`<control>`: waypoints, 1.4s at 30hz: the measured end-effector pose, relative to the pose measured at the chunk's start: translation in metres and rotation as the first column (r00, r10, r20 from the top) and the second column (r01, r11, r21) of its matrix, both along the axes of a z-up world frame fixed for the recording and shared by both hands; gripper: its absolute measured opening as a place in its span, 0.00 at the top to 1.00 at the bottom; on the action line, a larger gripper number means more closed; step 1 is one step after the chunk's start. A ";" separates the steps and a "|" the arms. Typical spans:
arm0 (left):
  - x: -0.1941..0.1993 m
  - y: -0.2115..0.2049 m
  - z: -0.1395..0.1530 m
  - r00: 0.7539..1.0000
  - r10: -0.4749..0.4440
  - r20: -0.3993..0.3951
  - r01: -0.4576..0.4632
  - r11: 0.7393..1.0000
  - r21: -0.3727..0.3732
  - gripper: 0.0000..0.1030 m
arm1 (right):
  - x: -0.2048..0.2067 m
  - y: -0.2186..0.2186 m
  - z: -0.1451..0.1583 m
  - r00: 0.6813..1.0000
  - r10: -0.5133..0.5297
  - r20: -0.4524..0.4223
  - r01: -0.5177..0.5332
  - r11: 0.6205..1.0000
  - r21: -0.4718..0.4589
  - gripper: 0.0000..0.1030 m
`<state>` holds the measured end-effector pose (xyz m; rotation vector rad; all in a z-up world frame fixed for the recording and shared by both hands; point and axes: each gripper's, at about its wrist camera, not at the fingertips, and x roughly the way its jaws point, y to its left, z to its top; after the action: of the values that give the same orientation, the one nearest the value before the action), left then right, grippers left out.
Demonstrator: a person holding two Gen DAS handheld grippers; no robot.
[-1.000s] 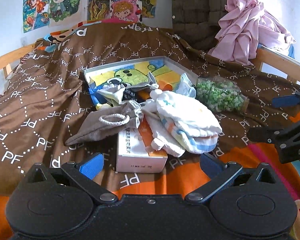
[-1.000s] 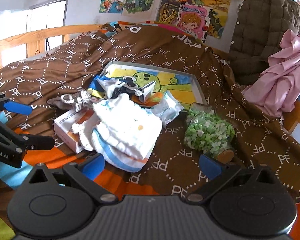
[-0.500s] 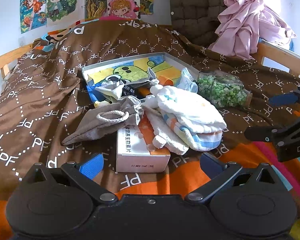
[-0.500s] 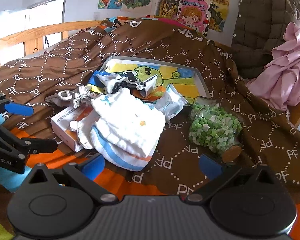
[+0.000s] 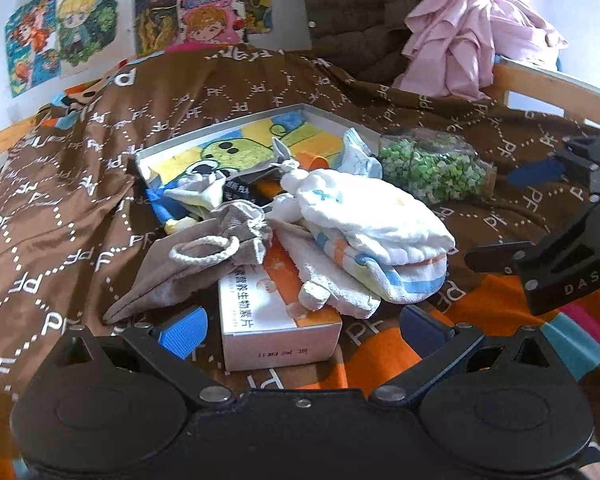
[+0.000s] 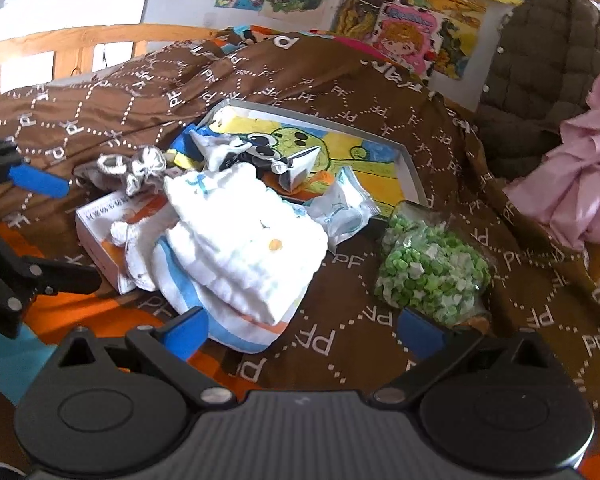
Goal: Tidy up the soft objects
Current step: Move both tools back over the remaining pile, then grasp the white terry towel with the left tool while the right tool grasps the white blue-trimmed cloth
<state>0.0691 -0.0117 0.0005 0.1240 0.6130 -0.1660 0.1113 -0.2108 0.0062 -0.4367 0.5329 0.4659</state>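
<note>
While both tools [image 5: 302,326] [image 6: 302,328] gape wide, "PF" repeats across the brown blanket [image 5: 80,184] under the towels [image 5: 376,236].

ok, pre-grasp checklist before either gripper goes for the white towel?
1. Left gripper open, holding nothing: ok.
2. Right gripper open, holding nothing: ok.
3. White towel in view, top of pile: ok.
4. Towel free of other items: not ok, it lies partly over the pink box.
5. Jar of green bits apart from the towel: ok.
6. Tray has room: cannot tell, clutter covers part of it.
</note>
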 end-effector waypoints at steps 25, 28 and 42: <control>0.034 -0.019 -0.019 0.966 -0.257 -0.022 0.257 0.958 0.130 0.05 | 0.017 0.032 -0.055 0.949 0.278 0.151 -0.224 0.927 -0.300 0.00; 0.038 -0.021 -0.023 0.966 -0.257 -0.036 0.260 0.952 0.162 0.07 | 0.023 0.036 -0.056 0.934 0.310 0.177 -0.245 0.917 -0.316 0.01; 0.040 -0.030 -0.024 0.955 -0.296 -0.027 0.293 0.923 0.250 0.11 | 0.034 0.032 -0.039 0.918 0.390 0.067 -0.369 0.905 -0.212 0.55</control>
<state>0.1087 -0.0417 -0.0239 0.4643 0.6001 -0.3792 0.1454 -0.1791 -0.0329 -0.7585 0.3884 0.7650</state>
